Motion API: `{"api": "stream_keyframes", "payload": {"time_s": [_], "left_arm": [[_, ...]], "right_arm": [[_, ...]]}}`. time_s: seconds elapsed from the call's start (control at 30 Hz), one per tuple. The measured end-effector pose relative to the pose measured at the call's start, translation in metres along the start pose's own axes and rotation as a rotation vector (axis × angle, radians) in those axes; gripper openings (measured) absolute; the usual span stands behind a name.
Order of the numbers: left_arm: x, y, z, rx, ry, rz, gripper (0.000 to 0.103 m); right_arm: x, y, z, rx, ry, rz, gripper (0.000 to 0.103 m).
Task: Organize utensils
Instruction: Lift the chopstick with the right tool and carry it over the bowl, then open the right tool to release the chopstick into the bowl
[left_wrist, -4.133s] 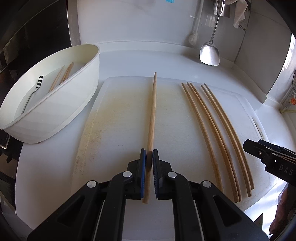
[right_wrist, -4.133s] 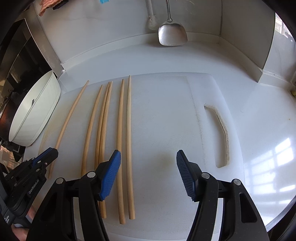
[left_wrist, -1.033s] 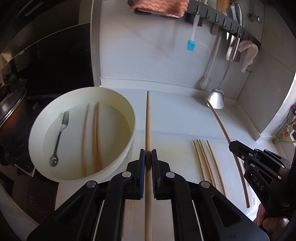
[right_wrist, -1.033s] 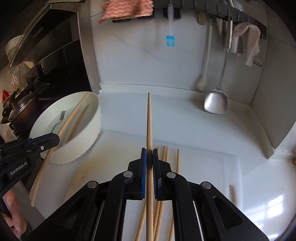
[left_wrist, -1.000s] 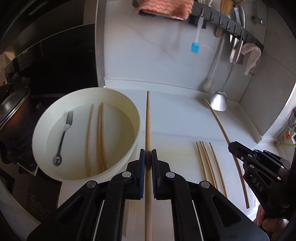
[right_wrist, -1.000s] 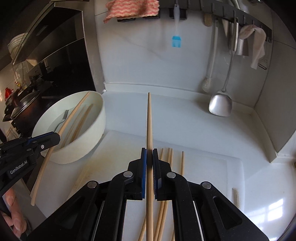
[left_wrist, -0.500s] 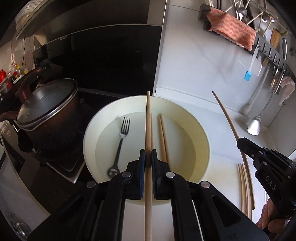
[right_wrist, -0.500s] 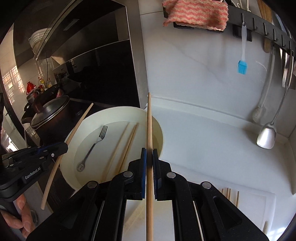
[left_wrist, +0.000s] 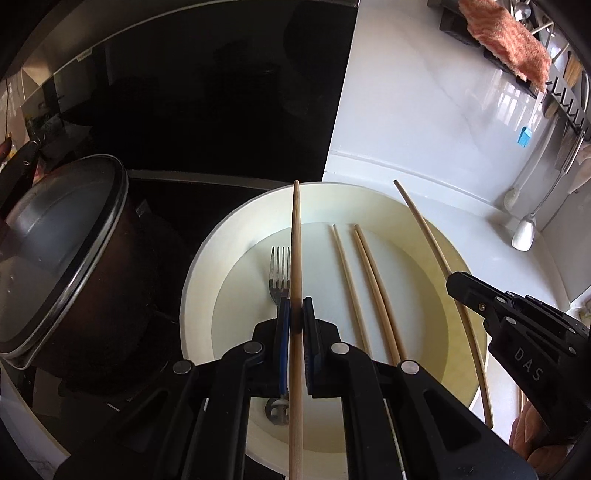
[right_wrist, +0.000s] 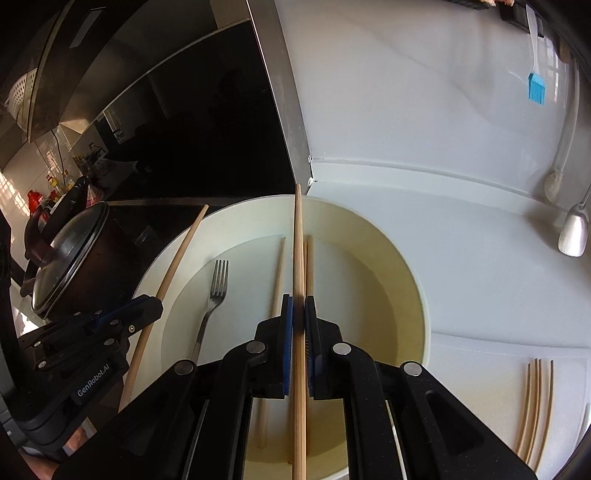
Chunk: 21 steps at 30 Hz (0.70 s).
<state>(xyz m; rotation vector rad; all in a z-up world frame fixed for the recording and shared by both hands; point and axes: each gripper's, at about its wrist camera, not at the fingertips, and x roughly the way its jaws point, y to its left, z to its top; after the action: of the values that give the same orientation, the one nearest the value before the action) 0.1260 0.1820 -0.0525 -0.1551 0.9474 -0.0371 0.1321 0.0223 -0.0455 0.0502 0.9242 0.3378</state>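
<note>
A long pale wooden chopstick (left_wrist: 295, 258) is clamped between the closed blue pads of the left gripper (left_wrist: 295, 325), and a second wooden chopstick (right_wrist: 298, 266) is pinched the same way in the right gripper (right_wrist: 298, 328), both held above a wide round white basin (left_wrist: 195, 280). On the basin's floor lie a steel fork (right_wrist: 214, 295) and three more loose chopsticks (left_wrist: 373, 288). The basin sits on a white counter (right_wrist: 480, 266) beside a dark lidded pot (left_wrist: 62, 266) and black stove backing, with a metal ladle (right_wrist: 574, 229) and blue brush (right_wrist: 535, 88) hanging on the white wall and further chopsticks (right_wrist: 535, 402) on the white cutting board (right_wrist: 480, 387).
</note>
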Motion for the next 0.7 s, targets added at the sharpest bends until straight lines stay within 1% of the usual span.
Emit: {"api": "stream_keyframes", "payload": {"time_s": [0.13, 0.23, 0.43, 0.57, 0.7], "left_arm": [[0.013, 0.008, -0.003, -0.029, 0.033, -0.003, 0.007], [0.025, 0.009, -0.004, -0.03, 0.074, -0.008, 0.008], [0.041, 0.012, -0.006, -0.034, 0.124, 0.005, 0.008], [0.047, 0.011, -0.005, -0.024, 0.137, 0.016, 0.008], [0.05, 0.01, -0.002, -0.024, 0.145, 0.017, 0.008]], "right_arm": [[0.02, 0.001, 0.004, 0.008, 0.058, 0.018, 0.006], [0.035, -0.002, 0.007, 0.03, 0.108, 0.039, 0.006], [0.058, -0.006, 0.01, 0.043, 0.184, 0.038, 0.006], [0.07, -0.01, 0.009, 0.063, 0.233, 0.042, 0.006], [0.077, -0.011, 0.011, 0.074, 0.256, 0.046, 0.006]]}}
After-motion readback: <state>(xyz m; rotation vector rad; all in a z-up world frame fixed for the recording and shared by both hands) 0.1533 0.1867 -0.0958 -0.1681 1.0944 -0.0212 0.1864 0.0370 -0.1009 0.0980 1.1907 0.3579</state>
